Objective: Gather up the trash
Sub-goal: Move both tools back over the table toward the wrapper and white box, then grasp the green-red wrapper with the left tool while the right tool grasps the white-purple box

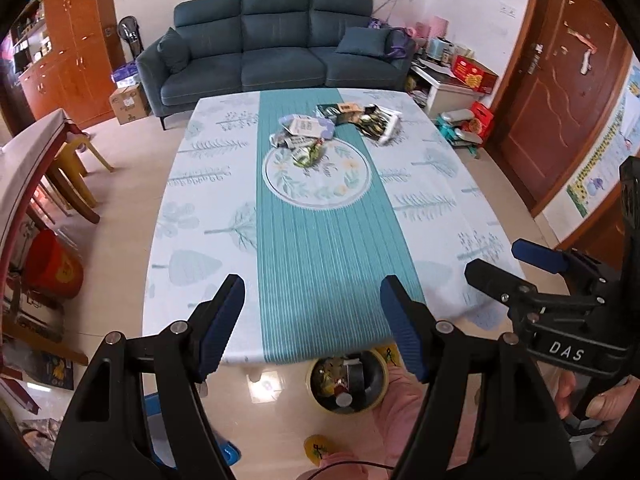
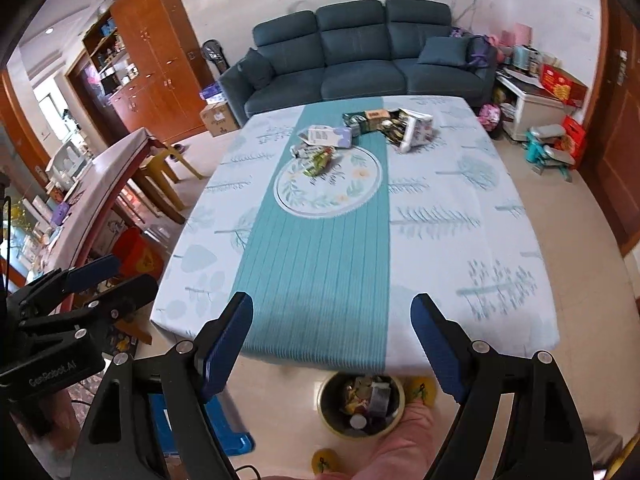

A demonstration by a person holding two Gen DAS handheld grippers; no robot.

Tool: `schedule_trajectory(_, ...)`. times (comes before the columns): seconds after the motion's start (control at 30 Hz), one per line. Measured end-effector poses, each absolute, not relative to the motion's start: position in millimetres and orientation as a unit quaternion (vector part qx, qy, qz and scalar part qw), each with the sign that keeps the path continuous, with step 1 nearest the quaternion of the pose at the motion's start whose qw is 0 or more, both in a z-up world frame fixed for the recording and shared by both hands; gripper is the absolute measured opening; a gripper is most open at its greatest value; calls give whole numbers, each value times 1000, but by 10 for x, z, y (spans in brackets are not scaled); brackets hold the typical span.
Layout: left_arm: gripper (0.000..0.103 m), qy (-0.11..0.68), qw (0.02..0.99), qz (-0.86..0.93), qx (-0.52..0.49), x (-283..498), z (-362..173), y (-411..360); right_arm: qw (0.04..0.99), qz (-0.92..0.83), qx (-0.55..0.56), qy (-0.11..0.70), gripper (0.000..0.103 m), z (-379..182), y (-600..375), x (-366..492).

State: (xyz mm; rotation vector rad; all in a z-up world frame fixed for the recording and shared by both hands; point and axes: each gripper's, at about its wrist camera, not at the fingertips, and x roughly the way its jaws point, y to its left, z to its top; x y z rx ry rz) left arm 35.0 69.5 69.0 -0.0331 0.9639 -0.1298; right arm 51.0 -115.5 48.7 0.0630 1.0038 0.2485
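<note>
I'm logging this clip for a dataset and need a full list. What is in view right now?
table: one, white and teal cloth, centre.
wrappers: small heap, mixed colours, far middle of the table.
packets: a few, dark and white, far end right of the heap.
bin: one, dark inside with a yellowish rim, on the floor at the table's near edge, already holding trash.
sofa: one, dark teal, against the far wall.
cabinets: orange-brown wood, left wall.
door: one, brown, right.
cardboard box: one, brown, left of the sofa.
stool: one, blue, on the floor near left.
left gripper: black with blue pads, open, empty.
right gripper: same, open, empty.
</note>
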Motion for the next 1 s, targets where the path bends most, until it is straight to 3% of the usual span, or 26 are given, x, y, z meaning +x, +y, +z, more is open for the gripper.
schedule_trajectory(0.3,67,508,860,-15,-36,1797,327,559,848,202,3,490,69,295,-1274,1927)
schedule_trajectory(0.6,67,610,790,-2,-57,3527,-673,373,820,266,-4,507,68,-56,-1620,3625)
schedule_trajectory(1.0,67,667,743,14,-44,4373,-1539,411,782,337,-20,524,68,-655,-1374,4675)
